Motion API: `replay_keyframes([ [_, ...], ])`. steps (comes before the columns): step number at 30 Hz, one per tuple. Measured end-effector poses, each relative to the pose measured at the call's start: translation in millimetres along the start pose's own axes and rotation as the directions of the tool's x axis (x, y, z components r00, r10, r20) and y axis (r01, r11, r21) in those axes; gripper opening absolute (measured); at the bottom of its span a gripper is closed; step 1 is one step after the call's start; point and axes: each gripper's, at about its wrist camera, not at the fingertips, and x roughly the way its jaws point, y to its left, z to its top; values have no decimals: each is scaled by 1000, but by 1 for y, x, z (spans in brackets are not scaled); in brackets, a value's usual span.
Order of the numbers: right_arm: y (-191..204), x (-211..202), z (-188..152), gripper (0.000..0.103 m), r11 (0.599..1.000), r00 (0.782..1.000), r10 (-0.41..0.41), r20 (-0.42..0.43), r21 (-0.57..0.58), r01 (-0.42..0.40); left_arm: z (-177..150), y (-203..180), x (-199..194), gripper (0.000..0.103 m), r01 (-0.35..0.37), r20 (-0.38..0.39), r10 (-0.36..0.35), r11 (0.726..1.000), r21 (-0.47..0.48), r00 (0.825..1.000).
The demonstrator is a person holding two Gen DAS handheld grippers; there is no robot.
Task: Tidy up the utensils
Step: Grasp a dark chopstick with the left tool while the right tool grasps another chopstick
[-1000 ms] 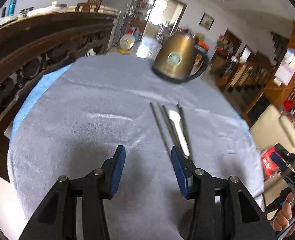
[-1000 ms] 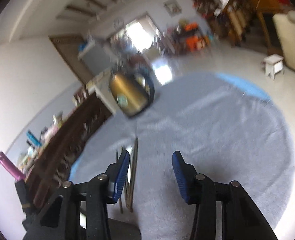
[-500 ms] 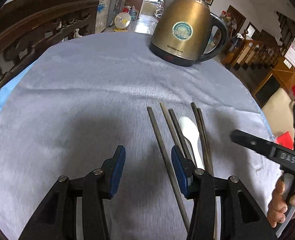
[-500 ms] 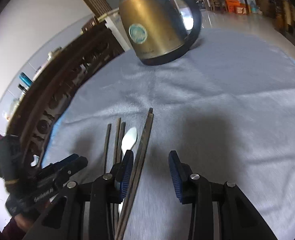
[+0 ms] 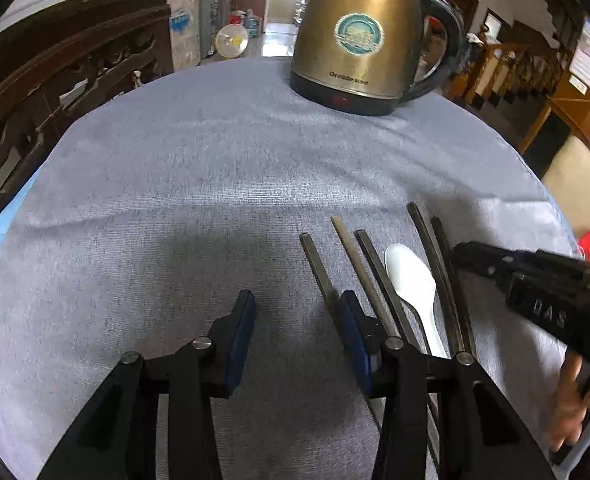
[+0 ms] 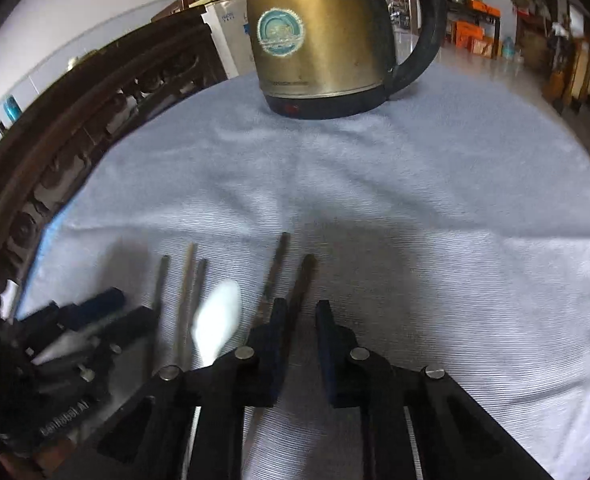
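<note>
Chopsticks (image 5: 379, 280) and a white spoon (image 5: 413, 280) lie in a loose row on the grey tablecloth (image 5: 175, 200), to the right of my left gripper (image 5: 297, 332) and close in front of it. That gripper hangs low over bare cloth with its blue pads spread wide and nothing between them; its right pad sits just beside the leftmost stick, so I judge it is parked there to leave room for the other hand. My right gripper (image 6: 299, 340) is low over the right end of the row. Its pads have narrowed to a slim gap, and the rightmost chopstick (image 6: 301, 284) runs into that gap (whether the pads actually pinch it I cannot tell, since this view is blurred). I read this as the start of a pick, taking the outer stick first because it has free cloth on one side.

Every utensil has its long axis running near to far, tips pointing away from me toward the kettle. The sticks are roughly parallel, fanning slightly apart at the far ends. The spoon lies bowl-far among them, handle toward me, with three sticks on its left and two on its right.

Farther back, well apart from the utensils, a brass-coloured electric kettle (image 5: 359, 36) stands upright near the far edge of the table, handle to the right.
</note>
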Motion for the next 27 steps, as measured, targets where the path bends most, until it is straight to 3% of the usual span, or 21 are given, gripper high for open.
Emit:
replay_keyframes([
  [1, -7, 1, -1, 6, 1000, 999, -26, -18, 13, 27, 1, 1, 0, 45, -1, -5, 1, 1000, 2, 1000],
  [5, -24, 1, 8, 10, 994, 998, 23, -56, 110, -17, 10, 3, 5, 45, -3, -35, 2, 1000, -15, 999],
  [10, -24, -2, 21, 10, 978, 993, 111, -46, 185, -101, 18, -2, 11, 45, -23, -46, 22, 1000, -18, 999],
  [13, -12, 13, 24, 11, 988, 994, 69, -85, 144, -56, 23, -6, 16, 45, -42, -41, 41, 999, -11, 998],
  [14, -11, 13, 24, 11, 989, 996, 59, -62, 140, -49, 24, -7, 17, 44, -46, -40, 45, 999, -6, 998],
  [15, -10, 14, 26, 11, 990, 996, 52, -65, 131, -43, 24, -8, 17, 41, -60, -37, 60, 998, 8, 998],
  [17, -9, 13, 27, 11, 994, 997, 23, -69, 105, -16, 23, -8, 17, 23, -76, -27, 77, 996, 38, 997],
  [18, -9, 13, 26, 4, 996, 996, -18, -82, 84, 25, 23, -6, 16, 20, -58, -28, 59, 997, 43, 998],
  [21, -18, 12, 25, 3, 995, 993, -53, -105, 73, 61, 24, 1, 14, 15, -30, -50, 34, 997, 70, 998],
  [23, -29, 11, 27, 9, 991, 992, 5, -124, 134, 11, 26, 4, 14, 15, -5, -73, 11, 997, 79, 997],
  [25, -35, 11, 29, 9, 976, 986, 106, -128, 203, -79, 28, 10, 13, 15, 29, -93, -24, 998, 51, 995],
  [27, -35, 11, 30, 12, 962, 981, 148, -123, 248, -115, 30, 14, 14, 16, 45, -107, -43, 999, 17, 993],
])
